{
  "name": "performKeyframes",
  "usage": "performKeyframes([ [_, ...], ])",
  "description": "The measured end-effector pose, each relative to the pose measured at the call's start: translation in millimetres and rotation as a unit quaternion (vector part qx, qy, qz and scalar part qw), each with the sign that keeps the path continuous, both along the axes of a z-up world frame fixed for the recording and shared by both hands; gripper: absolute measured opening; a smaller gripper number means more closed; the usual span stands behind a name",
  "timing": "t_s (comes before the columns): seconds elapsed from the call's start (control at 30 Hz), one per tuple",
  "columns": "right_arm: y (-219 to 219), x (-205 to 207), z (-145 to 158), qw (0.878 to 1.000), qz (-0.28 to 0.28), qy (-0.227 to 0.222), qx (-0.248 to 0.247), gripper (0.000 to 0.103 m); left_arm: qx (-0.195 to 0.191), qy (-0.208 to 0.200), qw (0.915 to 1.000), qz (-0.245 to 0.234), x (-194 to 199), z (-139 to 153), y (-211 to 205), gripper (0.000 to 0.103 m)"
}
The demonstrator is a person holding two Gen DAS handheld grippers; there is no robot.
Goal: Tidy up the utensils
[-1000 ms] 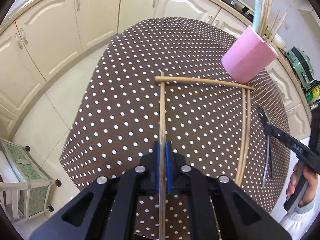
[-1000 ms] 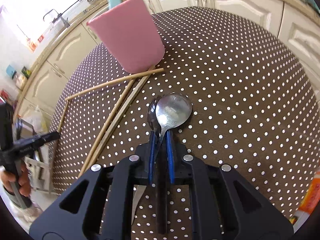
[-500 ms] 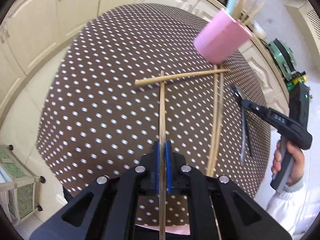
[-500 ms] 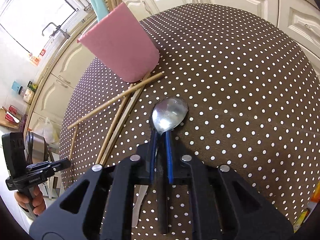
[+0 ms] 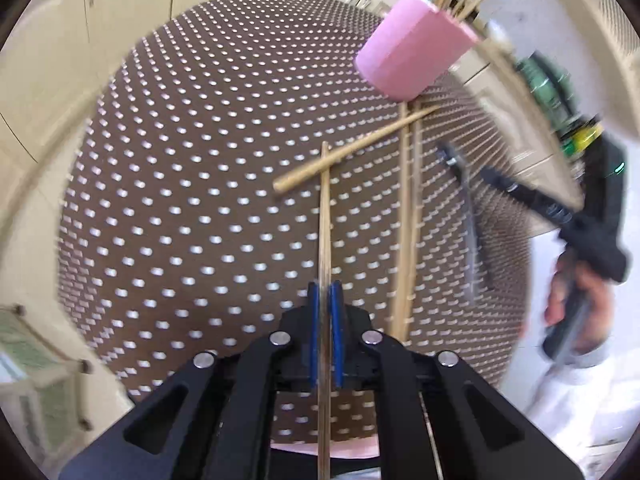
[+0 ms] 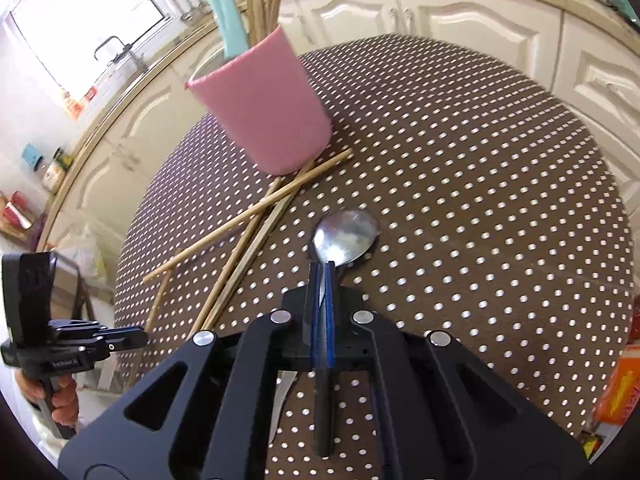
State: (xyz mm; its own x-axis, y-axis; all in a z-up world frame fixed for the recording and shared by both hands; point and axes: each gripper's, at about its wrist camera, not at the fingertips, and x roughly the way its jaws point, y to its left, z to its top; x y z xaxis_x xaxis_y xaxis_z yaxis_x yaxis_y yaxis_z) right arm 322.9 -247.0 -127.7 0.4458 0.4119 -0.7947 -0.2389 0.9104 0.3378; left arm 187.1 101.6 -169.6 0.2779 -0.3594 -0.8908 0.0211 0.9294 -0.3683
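My left gripper (image 5: pixel 325 294) is shut on a wooden chopstick (image 5: pixel 325 216) that points forward above the table. My right gripper (image 6: pixel 322 270) is shut on the handle of a metal spoon (image 6: pixel 345 237), bowl forward, lifted over the table. A pink holder (image 5: pixel 416 60) with several chopsticks and a teal handle stands at the far side; it also shows in the right wrist view (image 6: pixel 266 114). Three more chopsticks (image 6: pixel 256 232) lie crossed in front of it. A second utensil (image 6: pixel 282 400) lies on the table under the right gripper.
The round table has a brown polka-dot cloth (image 5: pixel 192 184). Cream kitchen cabinets (image 6: pixel 460 24) ring the table. A small shelf rack (image 5: pixel 36 380) stands on the floor at the left. An orange packet (image 6: pixel 618 392) sits at the right edge.
Both grippers have risen and tilted toward the pink holder, each carrying its utensil. The spoon has left the table, leaving the second utensil behind. The chopstick stays clamped.
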Motion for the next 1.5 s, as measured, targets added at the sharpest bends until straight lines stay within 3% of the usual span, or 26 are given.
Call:
performKeyframes([
  [0.03, -1, 1, -1, 1.000, -0.001, 0.002, 0.002, 0.003, -0.006, 0.009, 0.9999, -0.011, 1, 0, -2, 0.013],
  [0.07, -1, 1, -2, 1.000, -0.002, 0.003, -0.001, 0.003, -0.004, 0.015, 0.9996, -0.024, 2, 2, -6, 0.027],
  [0.13, -1, 2, -3, 1.000, 0.000, 0.005, -0.004, 0.003, 0.019, -0.003, 0.9993, -0.030, 2, 12, -12, 0.045],
  [0.2, -1, 3, -6, 1.000, 0.002, 0.008, -0.005, 0.004, 0.059, -0.031, 0.9968, -0.043, 2, 27, -20, 0.046],
  [0.3, -1, 3, -9, 1.000, 0.004, 0.014, -0.010, 0.004, 0.062, -0.088, 0.9930, -0.050, 15, 51, -30, 0.046],
  [0.4, -2, 3, -15, 1.000, 0.003, 0.020, -0.012, 0.004, 0.145, -0.138, 0.9766, -0.079, 47, 56, -55, 0.049],
  [0.5, -7, 4, -21, 1.000, 0.001, 0.027, -0.006, 0.004, 0.182, -0.124, 0.9701, -0.102, 80, 38, -74, 0.049],
  [0.67, -13, 10, -30, 0.999, 0.001, 0.040, 0.005, 0.004, 0.218, -0.106, 0.9628, -0.119, 111, 13, -95, 0.047],
  [0.83, -16, 15, -33, 0.999, 0.005, 0.043, 0.005, 0.004, 0.219, -0.108, 0.9616, -0.124, 142, -2, -125, 0.016],
  [1.03, -16, 15, -29, 0.999, 0.010, 0.040, -0.002, 0.004, 0.209, -0.130, 0.9591, -0.140, 145, 6, -147, 0.012],
  [1.23, -3, 12, -20, 0.999, 0.012, 0.035, -0.003, 0.004, 0.185, -0.157, 0.9596, -0.143, 114, 30, -156, 0.008],
  [1.27, 1, 12, -20, 0.999, 0.014, 0.037, -0.008, 0.005, 0.177, -0.161, 0.9606, -0.140, 109, 34, -156, 0.007],
  [1.33, 9, 11, -19, 0.999, 0.013, 0.036, -0.013, 0.023, 0.167, -0.166, 0.9620, -0.138, 104, 41, -152, 0.007],
  [1.37, 11, 9, -17, 0.999, 0.011, 0.030, -0.019, 0.041, 0.165, -0.171, 0.9616, -0.137, 99, 45, -151, 0.007],
  [1.5, 22, 1, -11, 0.999, 0.017, 0.020, -0.030, 0.043, 0.150, -0.181, 0.9630, -0.132, 79, 46, -131, 0.005],
])
